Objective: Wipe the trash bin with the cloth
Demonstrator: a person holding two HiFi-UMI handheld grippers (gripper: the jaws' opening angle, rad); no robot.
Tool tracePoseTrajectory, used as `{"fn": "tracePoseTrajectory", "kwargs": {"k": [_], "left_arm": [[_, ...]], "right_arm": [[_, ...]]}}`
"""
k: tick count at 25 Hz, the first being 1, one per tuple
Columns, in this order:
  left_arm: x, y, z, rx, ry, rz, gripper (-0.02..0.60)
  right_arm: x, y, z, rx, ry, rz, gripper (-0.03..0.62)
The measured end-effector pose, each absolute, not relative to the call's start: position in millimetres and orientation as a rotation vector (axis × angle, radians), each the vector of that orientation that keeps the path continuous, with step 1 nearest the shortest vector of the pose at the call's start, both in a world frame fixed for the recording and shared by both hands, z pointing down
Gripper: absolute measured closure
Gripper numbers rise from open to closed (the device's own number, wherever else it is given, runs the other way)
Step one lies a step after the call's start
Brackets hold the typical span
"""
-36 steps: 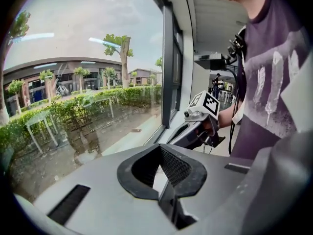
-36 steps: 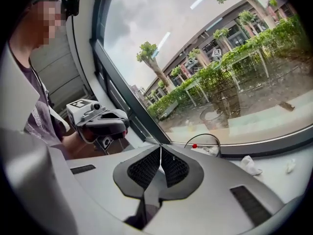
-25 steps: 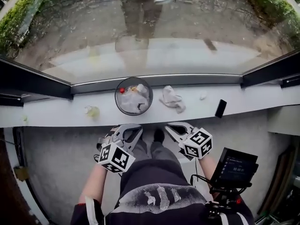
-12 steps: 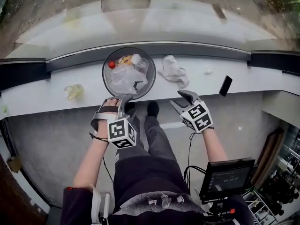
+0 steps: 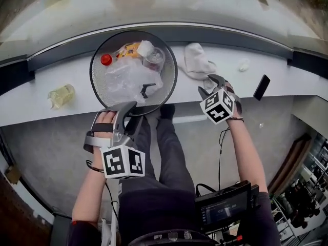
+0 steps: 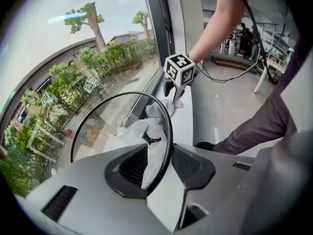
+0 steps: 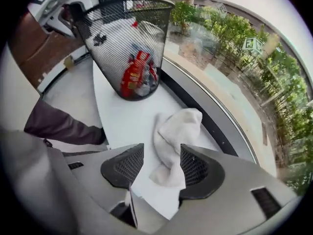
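Bin (image 5: 98,88) on the white sill (image 5: 72,109) by the window, full of rubbish, not yet wiped. Closer now than a second ago, with both hands lowered to it. Left gripper (image 5: 130,106) just narrowing, half open astride the near rim, not clamped. Right gripper (image 5: 212,83) just spread wide, straddling the cloth (image 5: 197,63) beside the bin, gripping nothing yet.

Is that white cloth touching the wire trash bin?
Apart. The right gripper view shows bare sill between the cloth and the trash bin.
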State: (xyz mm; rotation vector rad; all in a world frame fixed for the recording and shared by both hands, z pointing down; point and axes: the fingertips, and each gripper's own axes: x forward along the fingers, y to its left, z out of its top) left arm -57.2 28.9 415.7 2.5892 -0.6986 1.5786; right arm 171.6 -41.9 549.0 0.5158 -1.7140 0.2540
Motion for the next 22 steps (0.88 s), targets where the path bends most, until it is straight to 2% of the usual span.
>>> {"fn": "tracePoseTrajectory", "kwargs": {"k": [5,9,10,11,13,17,22], "left_arm": [[-50,39,412,2.611,-0.608,1.550,0.459],[-47,34,396,2.581,-0.541,1.312,0.460],[-46,34,391,2.576,-0.519,1.271,0.454],[-46,34,386,2.586,-0.501,1.264,0.434],[-47,33,376,2.641,-0.462,1.326,0.336],[-66,28,384,2.699,-0.386,1.597,0.330],[-97,50,411,2.672,-0.109,1.864,0.330]], "right_arm": [[197,-81,596,0.576,-1.633,0.205,0.381],[200,-90,630,0.505,-1.585,0.229,0.382],[200,-86,634,0.499,-1.576,0.247,0.388],[199,-80,636,0.499,-1.568,0.268,0.433],[199,-66,635,0.505,-1.555,0.310,0.490],[186,-60,612,0.536,-1.651,0.429,0.507],[119,-69,487,0.699,-2.038,0.554,0.507]]}}
